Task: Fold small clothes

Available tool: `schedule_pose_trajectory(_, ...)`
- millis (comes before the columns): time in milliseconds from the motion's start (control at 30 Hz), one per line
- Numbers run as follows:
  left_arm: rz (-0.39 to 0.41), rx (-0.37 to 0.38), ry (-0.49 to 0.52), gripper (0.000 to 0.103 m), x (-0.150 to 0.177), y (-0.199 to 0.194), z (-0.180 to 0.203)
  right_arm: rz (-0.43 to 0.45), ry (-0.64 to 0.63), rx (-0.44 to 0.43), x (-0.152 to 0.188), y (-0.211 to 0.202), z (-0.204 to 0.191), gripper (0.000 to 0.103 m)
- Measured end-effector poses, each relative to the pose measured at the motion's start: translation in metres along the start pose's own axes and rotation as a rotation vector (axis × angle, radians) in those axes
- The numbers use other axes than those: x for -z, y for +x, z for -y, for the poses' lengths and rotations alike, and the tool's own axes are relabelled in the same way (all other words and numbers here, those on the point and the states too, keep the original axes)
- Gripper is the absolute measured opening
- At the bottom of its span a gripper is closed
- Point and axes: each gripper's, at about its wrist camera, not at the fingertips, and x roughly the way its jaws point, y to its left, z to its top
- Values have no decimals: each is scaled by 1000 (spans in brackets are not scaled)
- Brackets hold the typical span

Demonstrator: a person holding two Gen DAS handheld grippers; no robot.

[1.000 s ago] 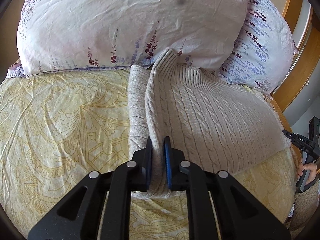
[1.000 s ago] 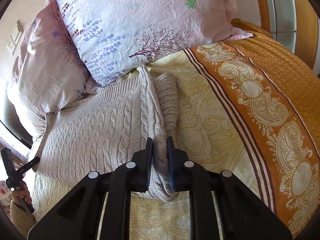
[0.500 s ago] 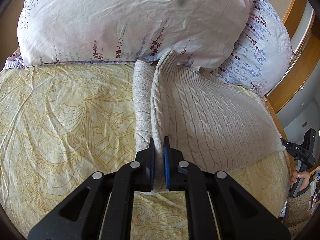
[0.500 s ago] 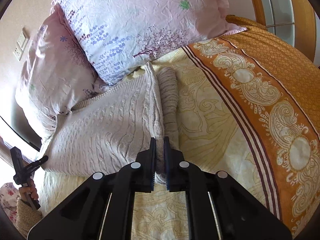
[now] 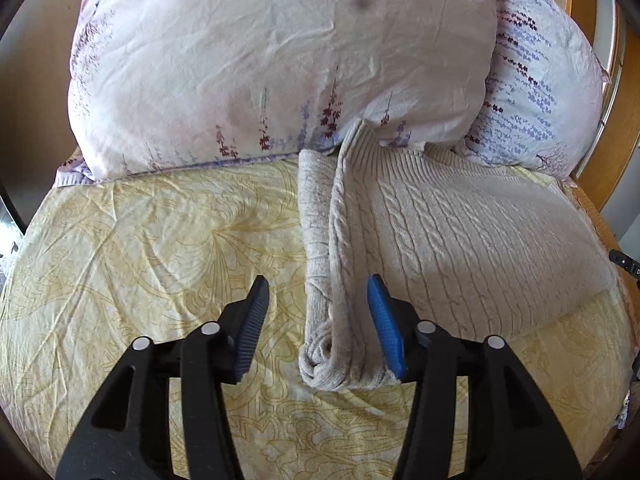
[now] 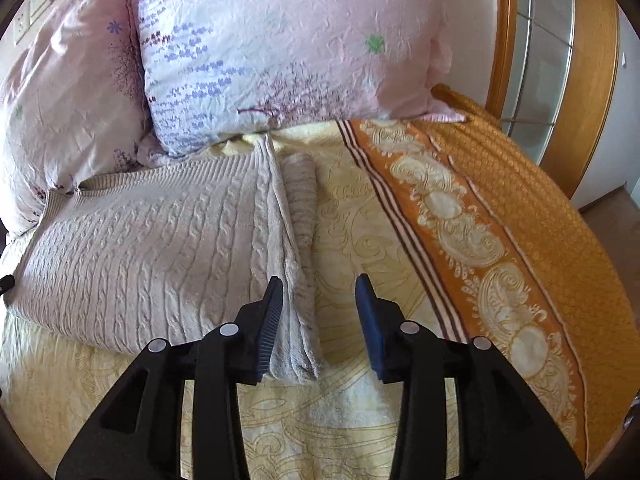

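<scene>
- The left gripper [image 5: 316, 300] stood spread wide, straddling the near end of the sweater's rolled sleeve [image 5: 320, 264], pinching nothing.
- The right gripper [image 6: 319, 300] gaped likewise at its end.
- The cable-knit sweater [image 6: 152, 240] lay on the yellow bedspread [image 5: 140, 248], its far end at twelve o'clock beneath the pillows [image 5: 260, 60].
- Judged best: lift both tools clear without snagging, then regrip both ends evenly.

Bright daylight fills both views and washes out the upper pillow [image 5: 280, 52] in the left view. A soft-edged shadow band crosses the cable-knit sweater [image 5: 480, 248] in each. Fisheye distortion bends the bed's edges, and dark vignetting rings the corners. Focus is sharp throughout.
</scene>
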Motion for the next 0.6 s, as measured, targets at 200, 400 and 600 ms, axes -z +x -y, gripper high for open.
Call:
schedule_pose_trajectory(200,49,-44,-9,82,-20,-3,21,-16,-93,-104,-14,13,-65,77)
schedule_pose_trajectory(400,-47,-18,-89,82,-22,24,10,-50,-149,-114,-20,43,-114,79)
schedule_pose_trajectory(600,-79,-1,-137,82,-16,32,-3,-80,-148,-94,-19,60,-124,79)
